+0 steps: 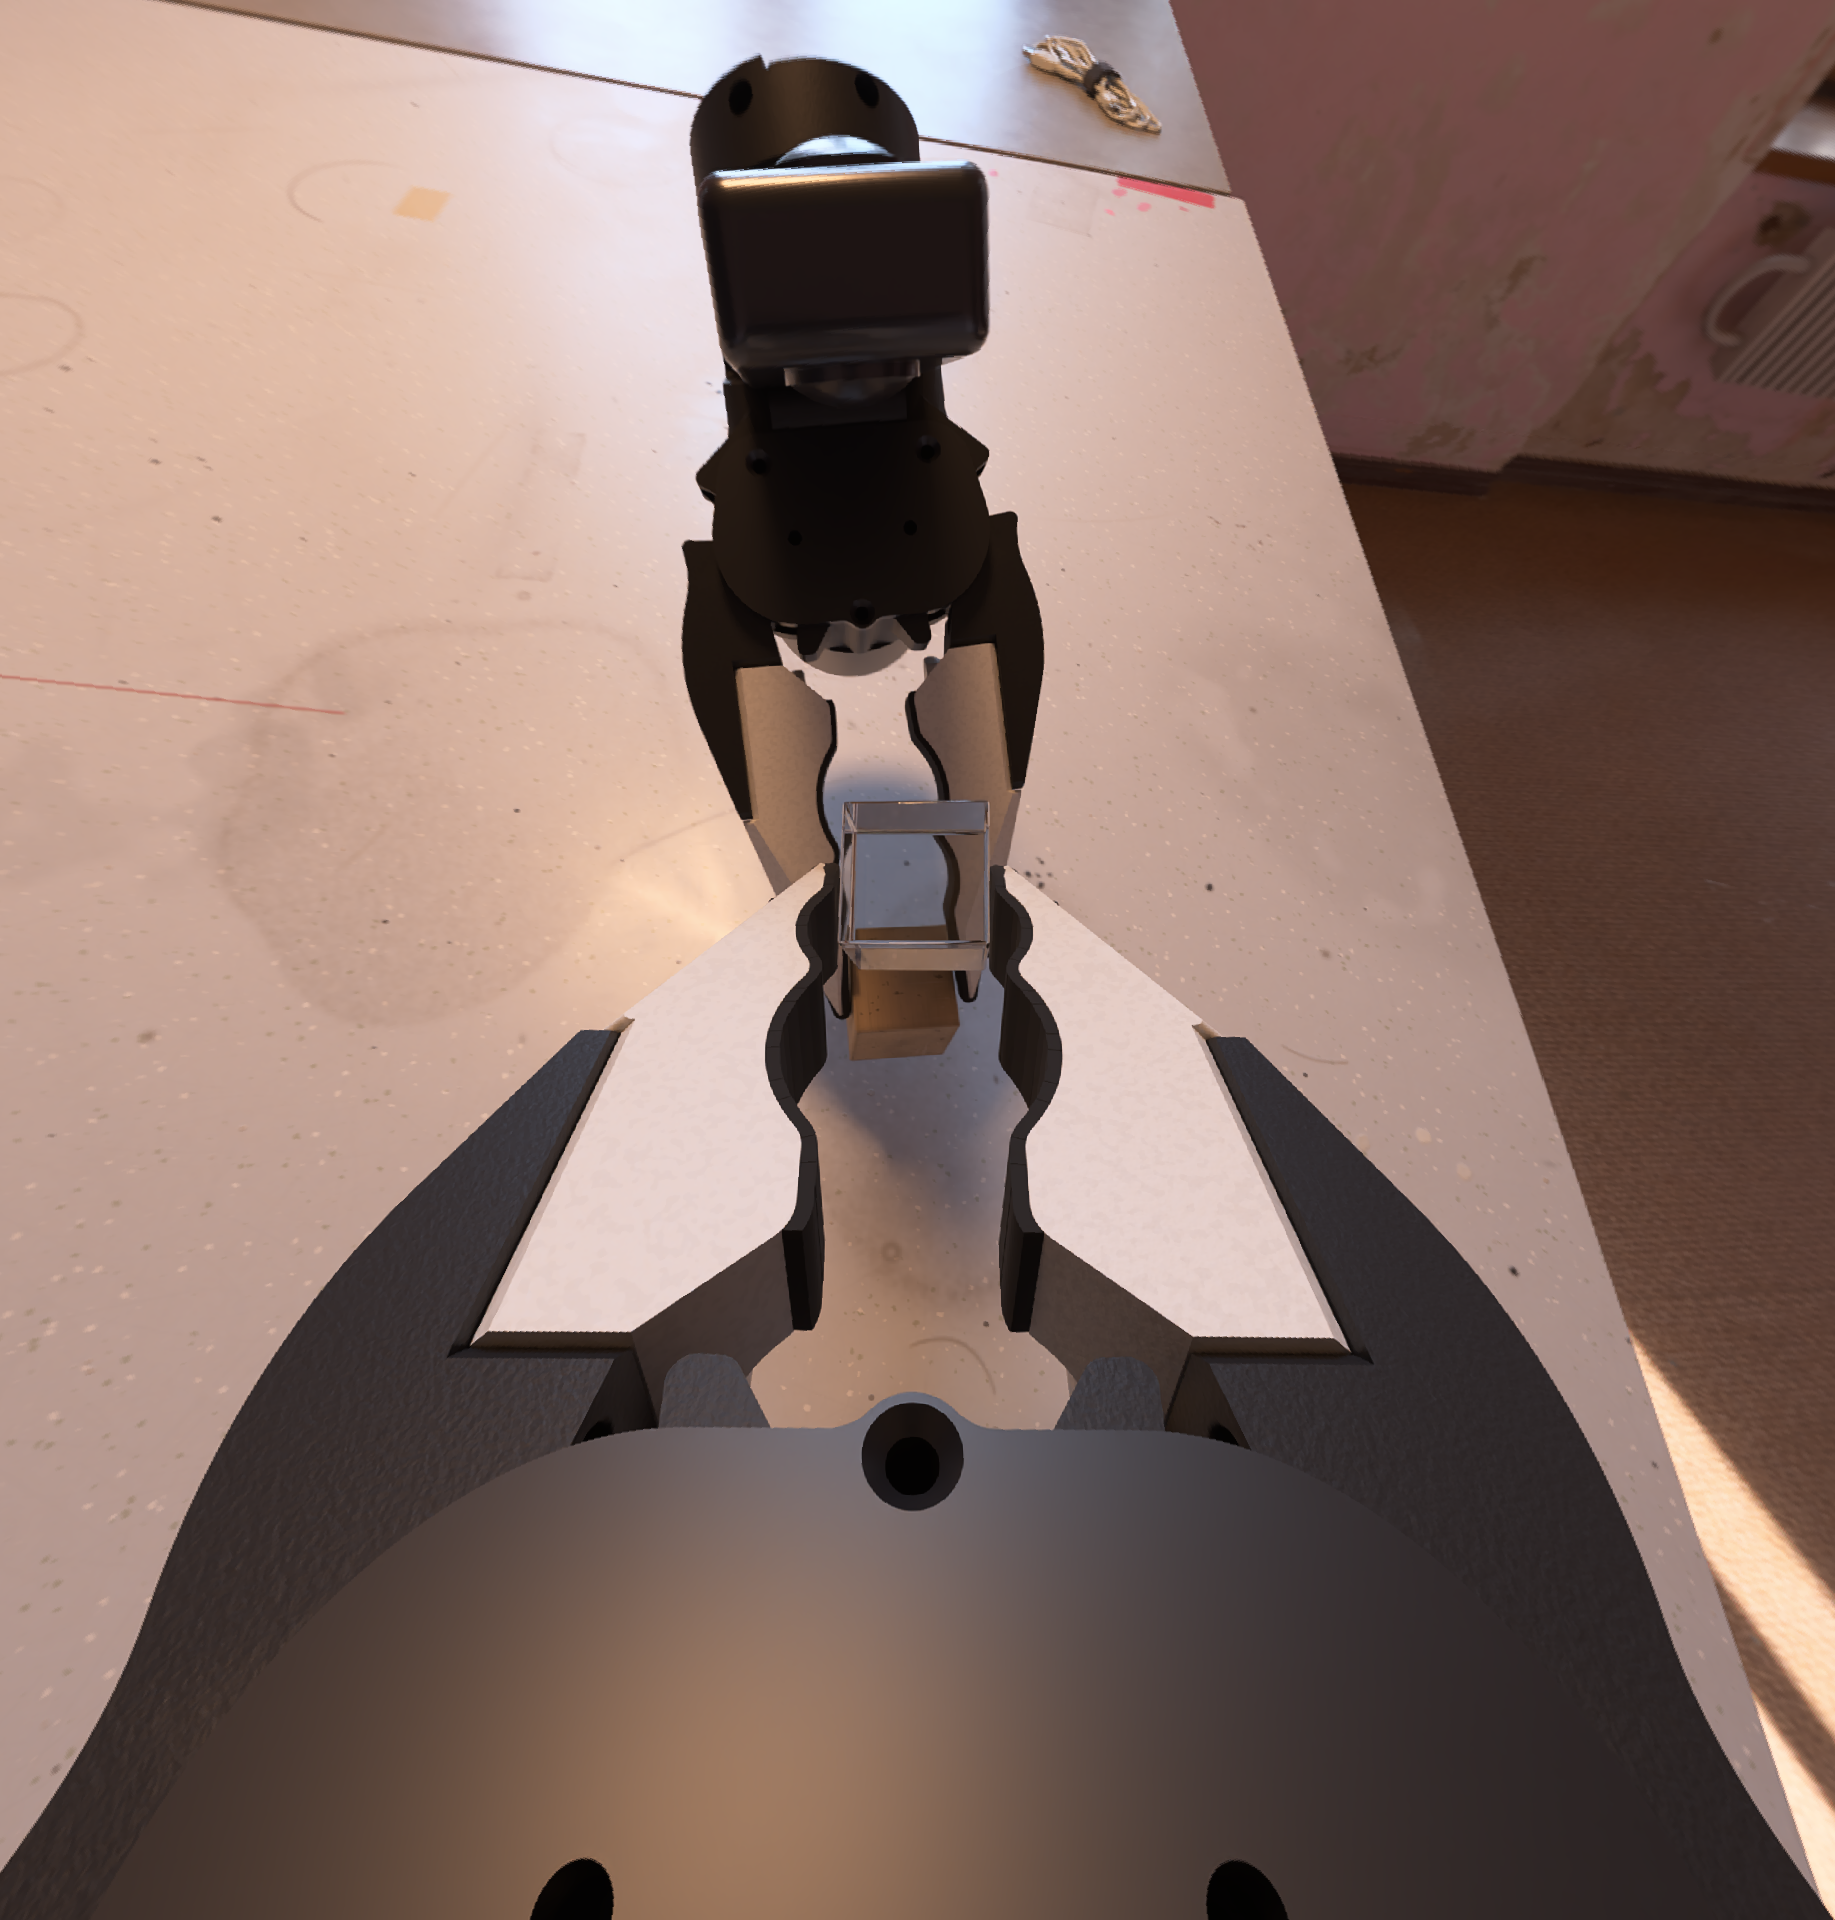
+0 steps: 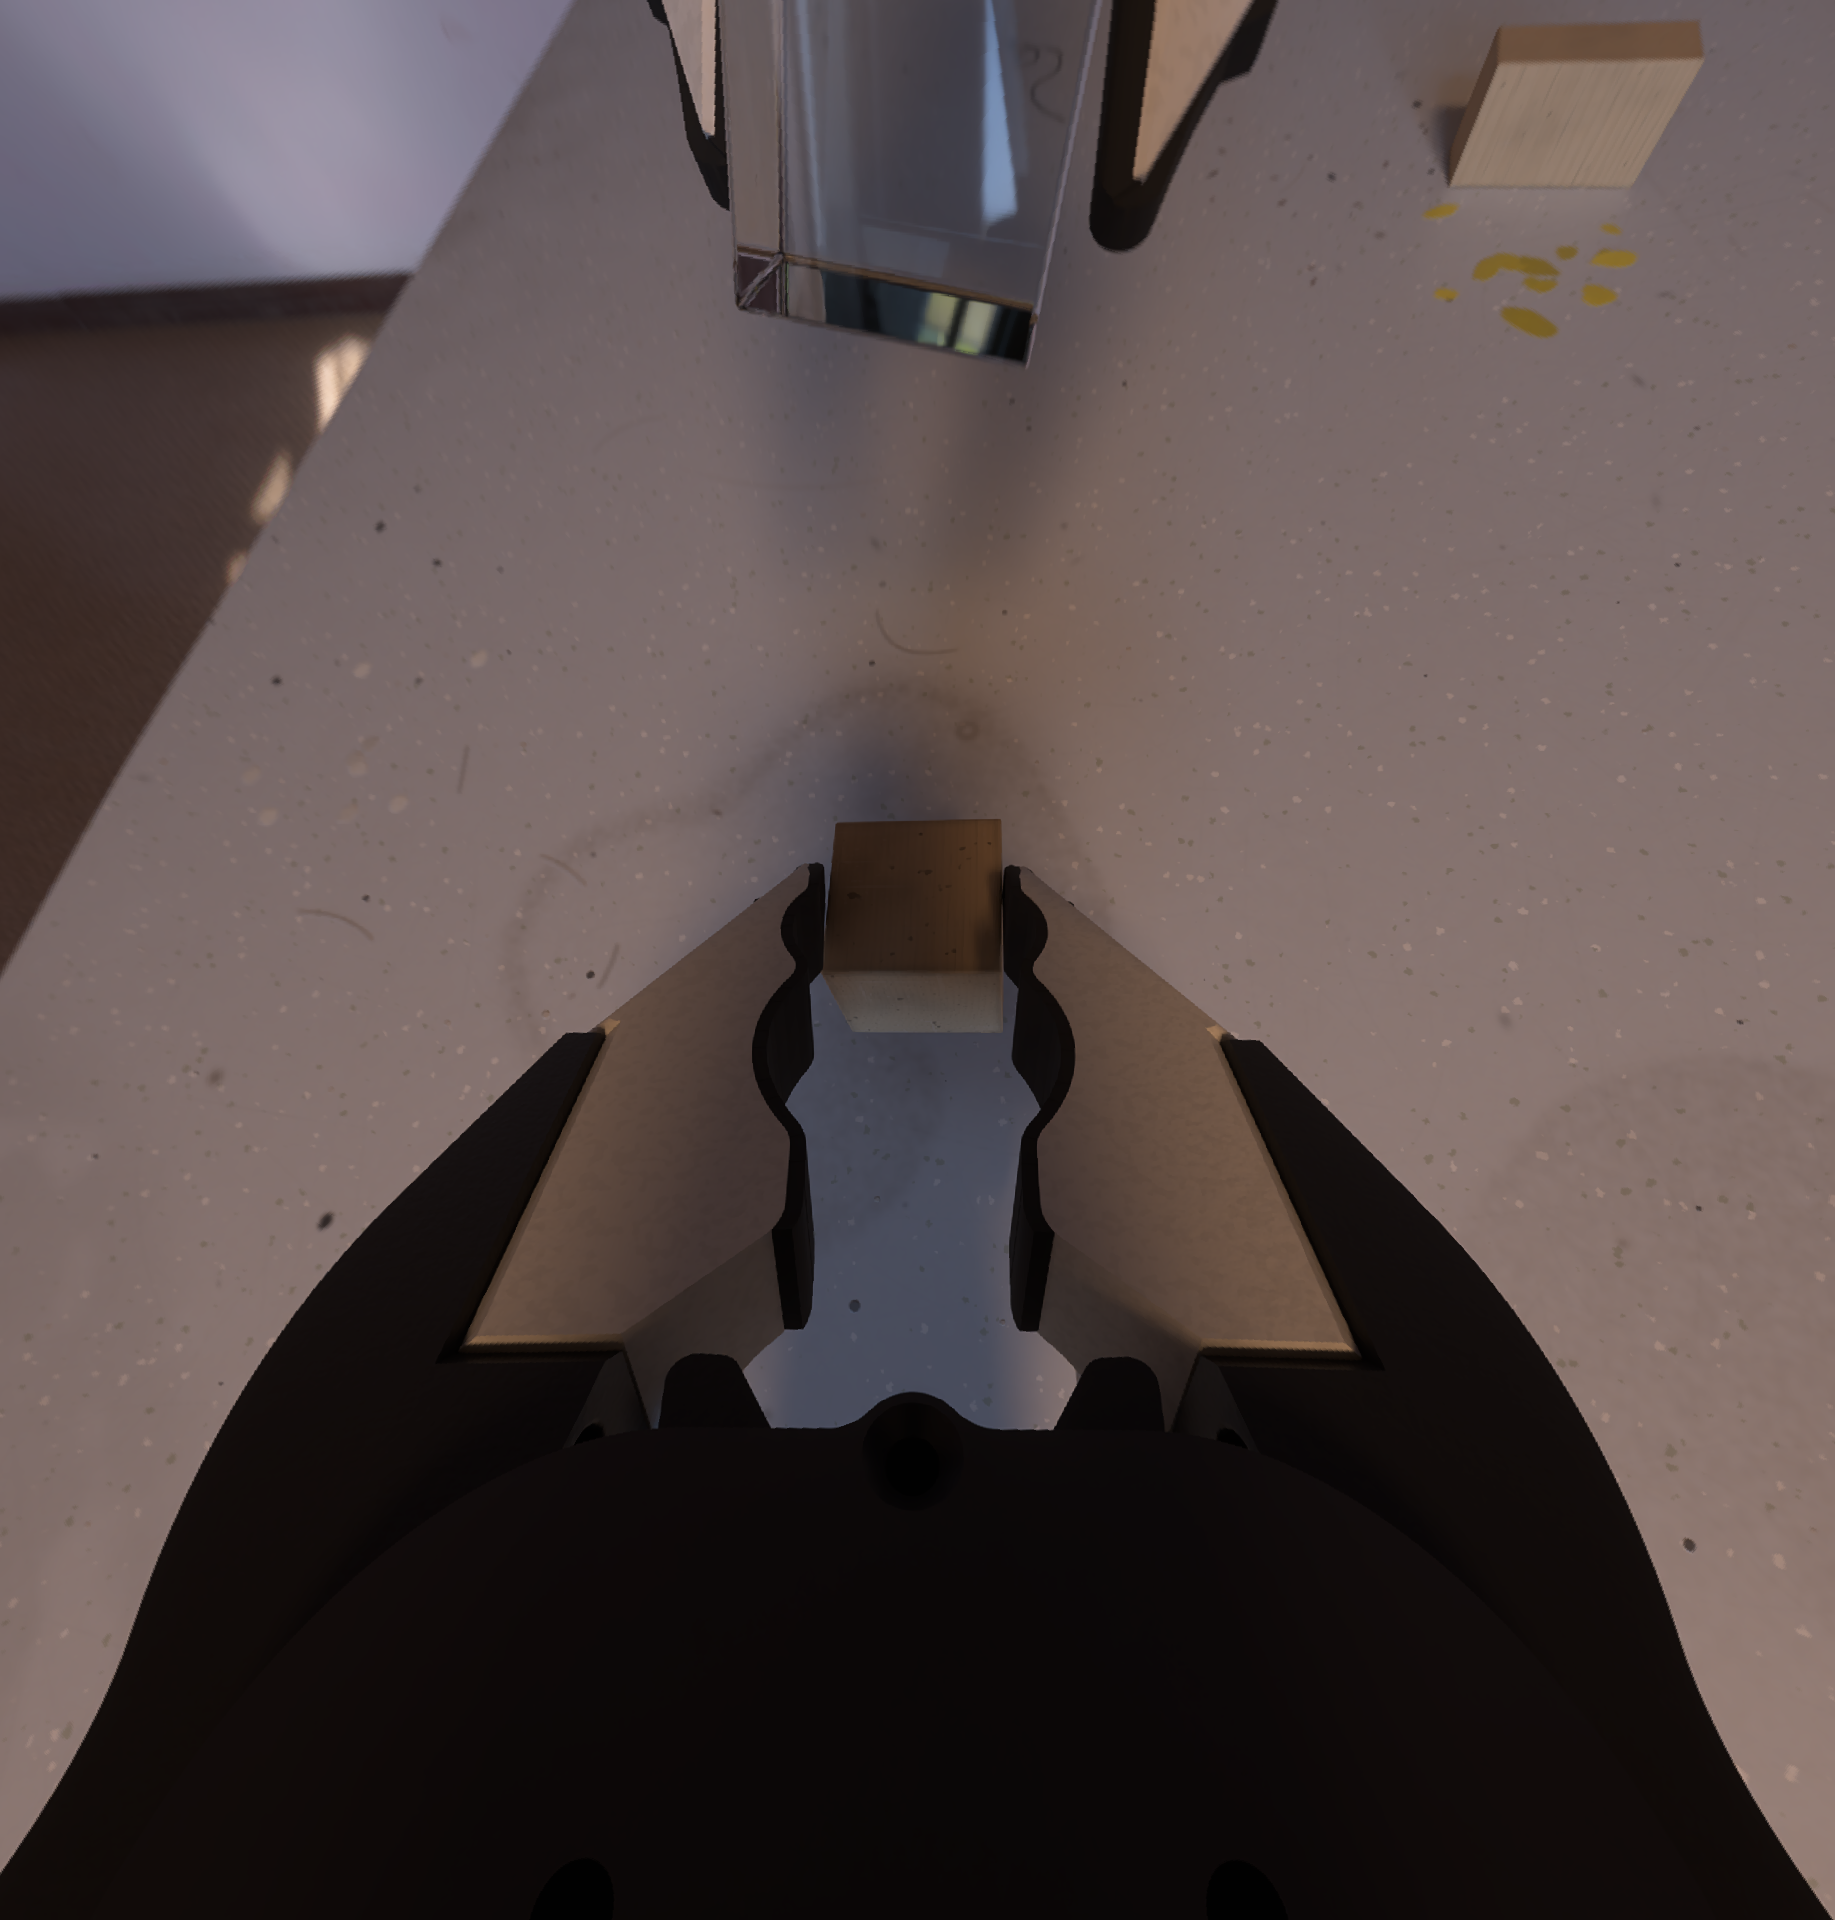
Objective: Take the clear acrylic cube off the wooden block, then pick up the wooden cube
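Observation:
My left gripper (image 1: 911, 883) is shut on the clear acrylic cube (image 1: 913, 873) and holds it above the table. Just below it the small wooden cube (image 1: 897, 1023) sits between the fingers of my right gripper (image 1: 905, 995), which faces the left one and points down. In the right wrist view my right gripper (image 2: 913, 894) is shut on the wooden cube (image 2: 913, 914), with both fingertips against its sides. I cannot tell whether the cube touches the table. The clear cube (image 2: 892, 177) hangs at the top of that view in my left gripper (image 2: 908, 203).
A flat wooden block (image 2: 1578, 104) lies on the speckled table (image 2: 1308, 675) off to one side, next to yellow paint spots (image 2: 1536, 275). The table edge (image 1: 1495, 935) and the floor are close by. A coiled cord (image 1: 1095, 83) lies on a dark surface beyond.

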Robot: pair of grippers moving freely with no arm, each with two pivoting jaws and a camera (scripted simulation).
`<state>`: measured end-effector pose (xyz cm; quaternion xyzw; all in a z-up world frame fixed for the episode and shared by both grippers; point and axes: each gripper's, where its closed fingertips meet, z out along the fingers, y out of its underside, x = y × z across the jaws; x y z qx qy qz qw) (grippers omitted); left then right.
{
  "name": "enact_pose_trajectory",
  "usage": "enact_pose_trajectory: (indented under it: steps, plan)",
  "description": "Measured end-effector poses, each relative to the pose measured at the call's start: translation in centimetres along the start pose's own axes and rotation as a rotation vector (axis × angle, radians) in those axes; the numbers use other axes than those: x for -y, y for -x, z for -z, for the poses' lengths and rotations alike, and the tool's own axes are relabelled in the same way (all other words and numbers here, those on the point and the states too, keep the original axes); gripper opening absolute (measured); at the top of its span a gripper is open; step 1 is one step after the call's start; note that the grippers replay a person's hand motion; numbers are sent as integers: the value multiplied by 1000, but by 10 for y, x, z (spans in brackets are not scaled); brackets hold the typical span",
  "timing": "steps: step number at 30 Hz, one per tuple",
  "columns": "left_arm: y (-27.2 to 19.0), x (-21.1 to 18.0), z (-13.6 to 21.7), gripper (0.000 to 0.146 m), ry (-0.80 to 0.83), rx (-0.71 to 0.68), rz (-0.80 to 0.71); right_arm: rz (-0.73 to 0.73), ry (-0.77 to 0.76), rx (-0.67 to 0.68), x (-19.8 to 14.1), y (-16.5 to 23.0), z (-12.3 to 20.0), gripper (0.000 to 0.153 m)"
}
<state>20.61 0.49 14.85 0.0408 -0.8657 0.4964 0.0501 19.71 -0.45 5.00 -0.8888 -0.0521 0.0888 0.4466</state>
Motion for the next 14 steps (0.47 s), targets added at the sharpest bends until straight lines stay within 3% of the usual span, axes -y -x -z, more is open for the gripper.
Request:
enact_pose_trajectory:
  steps: [6, 14]
  plan:
    - [-4, -9, -1, 28, -8, -69, 36, 31, 35, 0, -1, 4, -8, 34]
    - [-5, -15, -9, 28, 36, -62, -1, 8, 71, 41, -7, 9, -13, 34]
